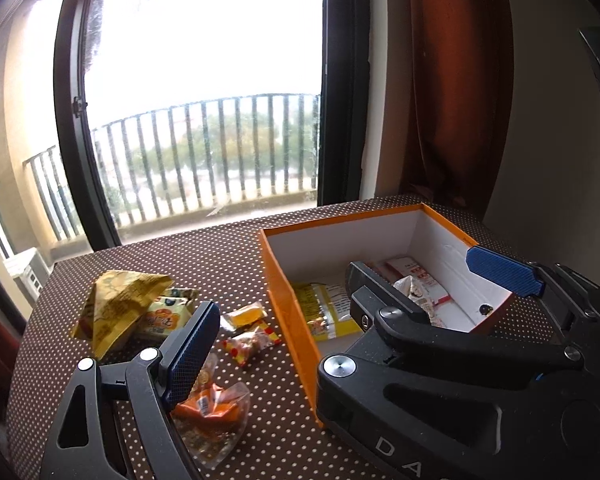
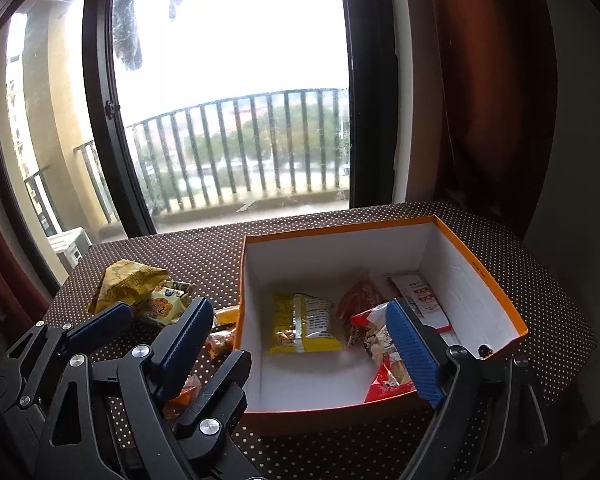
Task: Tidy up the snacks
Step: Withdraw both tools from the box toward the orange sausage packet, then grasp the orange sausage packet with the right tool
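One view alone, right wrist, shows red packet [image 2: 388, 376] in box [image 2: 480, 276]

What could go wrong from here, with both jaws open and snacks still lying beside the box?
1. The loose snacks overlap: the big yellow bag leans on a smaller packet, so a grasp may drag both.
2. The orange packet lies right under the left gripper, mostly hidden, and could be crushed.
3. The right gripper hangs over the box; its low rim might be knocked.
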The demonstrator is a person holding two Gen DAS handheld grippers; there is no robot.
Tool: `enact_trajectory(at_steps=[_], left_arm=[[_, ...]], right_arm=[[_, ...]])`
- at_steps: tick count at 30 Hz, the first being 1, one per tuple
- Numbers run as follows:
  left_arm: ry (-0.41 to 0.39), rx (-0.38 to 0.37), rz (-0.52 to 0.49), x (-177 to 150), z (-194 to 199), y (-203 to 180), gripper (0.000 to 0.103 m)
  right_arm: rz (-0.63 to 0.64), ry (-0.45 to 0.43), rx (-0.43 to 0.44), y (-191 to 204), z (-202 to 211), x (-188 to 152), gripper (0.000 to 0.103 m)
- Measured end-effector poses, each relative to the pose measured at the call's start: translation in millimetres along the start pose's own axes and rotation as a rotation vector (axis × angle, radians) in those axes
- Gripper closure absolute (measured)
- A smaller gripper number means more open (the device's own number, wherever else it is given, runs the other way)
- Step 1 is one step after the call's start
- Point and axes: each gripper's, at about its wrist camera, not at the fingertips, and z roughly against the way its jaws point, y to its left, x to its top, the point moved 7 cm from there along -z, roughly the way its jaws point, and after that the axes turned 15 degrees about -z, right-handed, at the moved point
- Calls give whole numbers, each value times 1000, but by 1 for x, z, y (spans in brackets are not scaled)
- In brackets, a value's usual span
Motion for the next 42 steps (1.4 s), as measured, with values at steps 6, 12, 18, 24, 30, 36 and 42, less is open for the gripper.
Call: enact_trajectory(at_steps=[6,12,18,24,30,36,42], left_arm=[[-16,27,6,-15,15,12,16],[-20,58,20,-36,22,20,16],[7,86,48,-62,20,34,16],[39,101,52,-86,16,47,16],[66,105,72,-111,9,61,16],[117,114,84,-134,-2,71,16],[186,106,109,-154,-20,83,17]], right_arm=[[14,-16,27,18,10,-14,12],[30,-31,49,34,11,-31,11],[54,-12,88,52,-1,-54,11],[62,-9,112,66,-13,-74,11],[79,6,128,82,-26,-96,11],[90,51,150,94,-43,-117,11],[94,127,161,104,-69,-138,11]])
